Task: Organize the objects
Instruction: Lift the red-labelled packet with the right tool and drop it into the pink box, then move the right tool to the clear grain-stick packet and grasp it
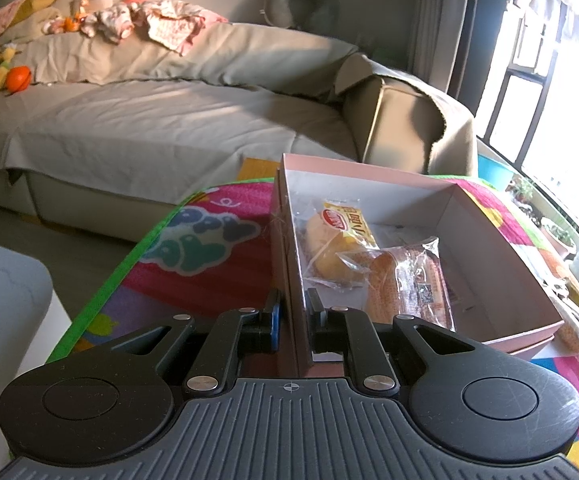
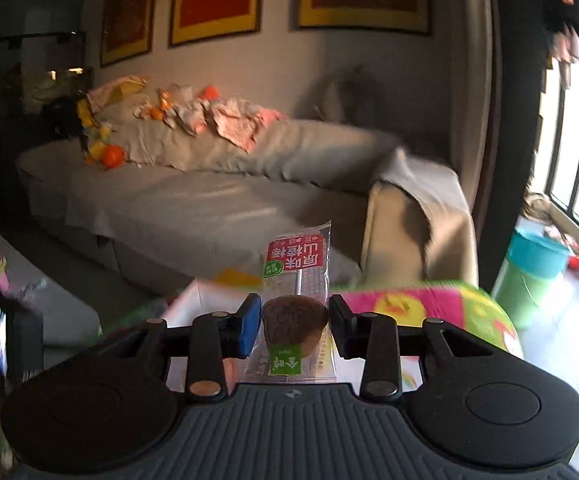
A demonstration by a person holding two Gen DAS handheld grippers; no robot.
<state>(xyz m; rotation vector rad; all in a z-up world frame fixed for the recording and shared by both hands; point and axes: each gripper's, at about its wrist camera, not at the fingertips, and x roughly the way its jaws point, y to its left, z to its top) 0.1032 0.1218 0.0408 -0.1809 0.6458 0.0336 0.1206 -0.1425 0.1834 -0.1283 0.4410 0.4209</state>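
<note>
Behind everything stretches a long grey cloth-draped sofa (image 1: pixel 169 120), and before it a bright multicoloured play mat (image 1: pixel 209 248) covers the bench. On it sits an open pink cardboard box (image 1: pixel 521 280); the left gripper (image 1: pixel 293 316) has its jaws clamped on the near wall, likely to steady it. Two clear-wrapped yellow cakes (image 1: pixel 341 240) fill the box's left side, leaving room rightward. The right gripper (image 2: pixel 294 322) grips a brown wrapped hawthorn snack (image 2: pixel 295 320), held above the mat.

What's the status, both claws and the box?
Left claw shut on box wall. Right claw holds a wrapped snack, lifted clear. Box holds two wrapped cakes; the right side of its floor is bare. Nothing in the way.
</note>
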